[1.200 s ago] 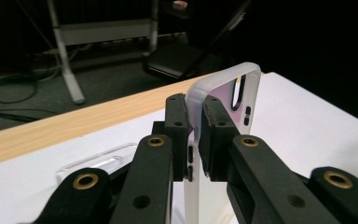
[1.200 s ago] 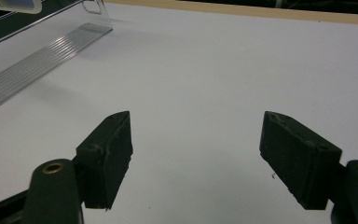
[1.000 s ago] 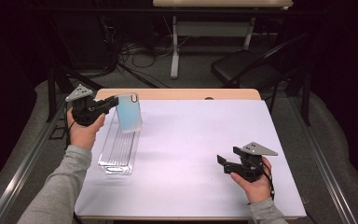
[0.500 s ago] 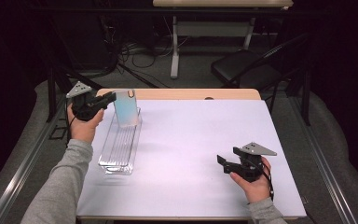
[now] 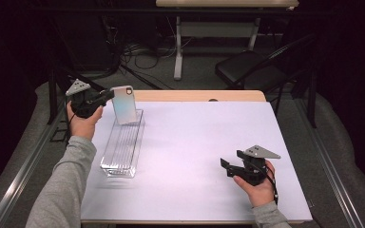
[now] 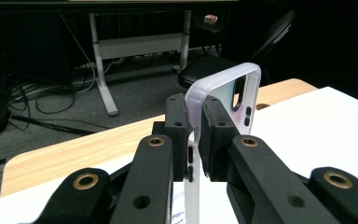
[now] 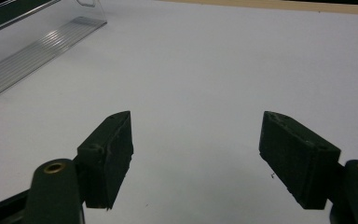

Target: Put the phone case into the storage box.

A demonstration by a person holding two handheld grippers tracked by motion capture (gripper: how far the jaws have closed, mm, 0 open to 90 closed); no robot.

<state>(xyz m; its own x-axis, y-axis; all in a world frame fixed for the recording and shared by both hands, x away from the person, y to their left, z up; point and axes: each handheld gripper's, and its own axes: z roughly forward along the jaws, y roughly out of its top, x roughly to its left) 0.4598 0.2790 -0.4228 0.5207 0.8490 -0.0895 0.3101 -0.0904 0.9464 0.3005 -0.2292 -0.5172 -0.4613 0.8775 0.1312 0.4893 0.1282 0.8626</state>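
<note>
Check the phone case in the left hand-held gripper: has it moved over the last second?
Yes. The phone case, clamped by the left hand-held gripper, has shifted toward the far end of the clear tray, which has stayed put.

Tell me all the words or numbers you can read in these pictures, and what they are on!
None: nothing here has words, numbers or signs that can be read.
The phone case in the left gripper is plain, with no print.
The clear tray shows only ridges.
The white table cover is blank.
The open right gripper has no label.
</note>
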